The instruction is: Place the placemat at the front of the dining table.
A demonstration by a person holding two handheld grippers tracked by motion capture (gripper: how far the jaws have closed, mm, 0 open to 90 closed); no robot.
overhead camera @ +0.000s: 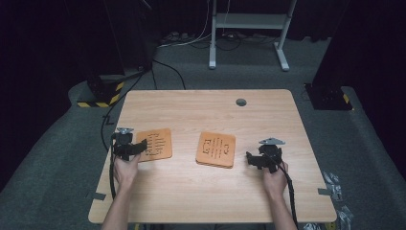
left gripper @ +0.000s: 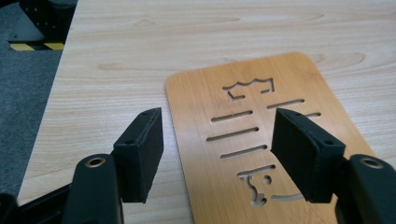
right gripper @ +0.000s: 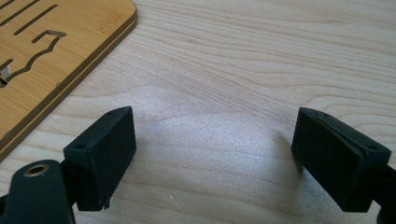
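Bamboo boards with cut-out slots lie on a pale wooden table [overhead camera: 201,191]: a single board [overhead camera: 155,143] rests flat near the table's left edge, and a short stack of like boards [overhead camera: 216,149] sits near the middle, well apart from it. At the single board, the left gripper [overhead camera: 139,146], held in the person's left hand [overhead camera: 125,170], hovers over the near left corner with its jaws spread and nothing pressed between the pads; in the left gripper view one pad hangs above bare tabletop just beside the board's [left gripper: 261,140] long edge, the other above its slotted face. The right gripper [overhead camera: 252,159], gripped by the right hand [overhead camera: 275,178], stands just to the right of the stack, its jaws likewise wide apart and empty over bare wood; in the right gripper view the stack's [right gripper: 56,51] rounded corner and layered edge show at the upper left, clear of the near pad. Open tabletop runs between the single board and the stack, along the whole far half of the table up to a small round grey grommet [overhead camera: 241,102], and across the near strip in front of the person's forearms. The single board sits a short way in from the table's left rim, beyond which grey floor [left gripper: 23,93] drops away.
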